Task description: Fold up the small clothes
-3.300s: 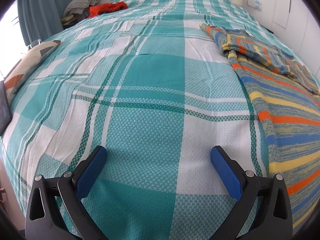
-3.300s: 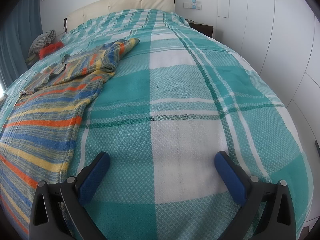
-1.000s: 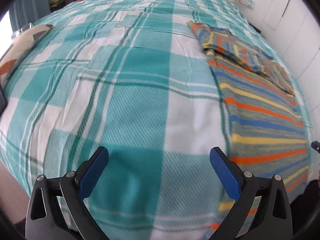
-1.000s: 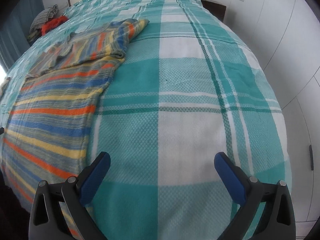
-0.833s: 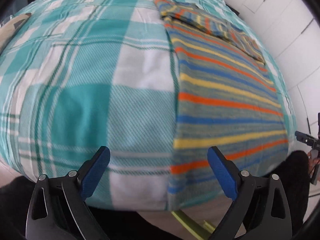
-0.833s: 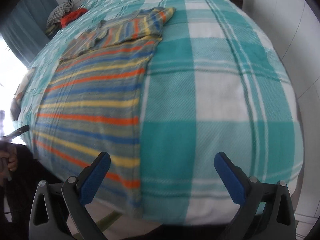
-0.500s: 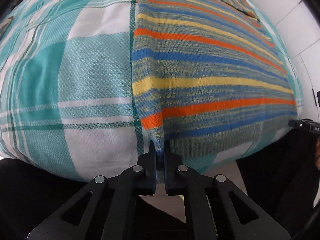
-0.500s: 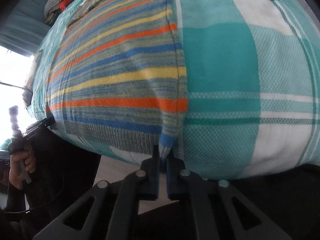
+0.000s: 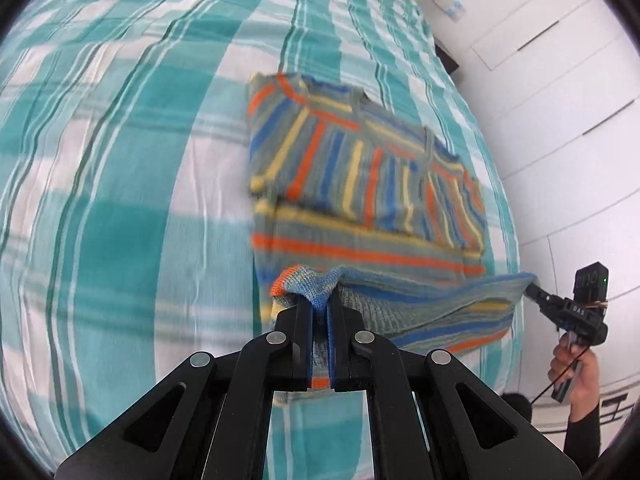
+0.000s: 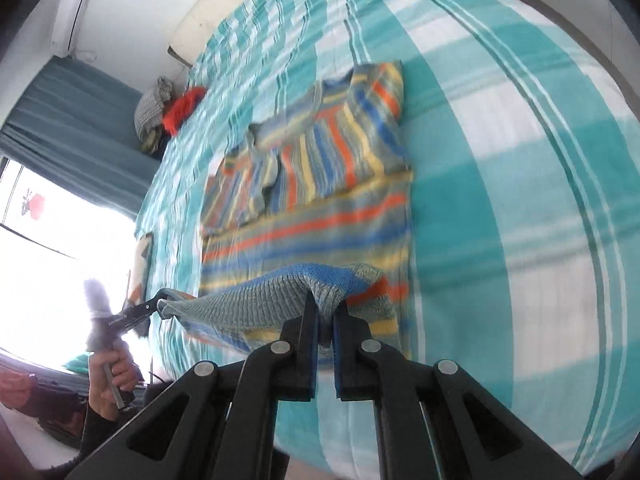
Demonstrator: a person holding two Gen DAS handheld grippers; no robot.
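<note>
Left hand-held gripper [image 9: 319, 312]: jaws pressed together, pinching the left hem corner of the striped sweater [image 9: 360, 168].
Right hand-held gripper [image 10: 326, 316]: jaws pressed together, pinching the right hem corner of the same garment.
Striped sweater: lies on the bed [image 9: 120, 160], sleeves folded across the chest; hem edge raised off the cover and stretched between both grippers.
Bedcover: teal and white plaid.
Far corner of bed: heap of clothes [image 10: 168, 114], grey and red.
Image quality: motion blur.
</note>
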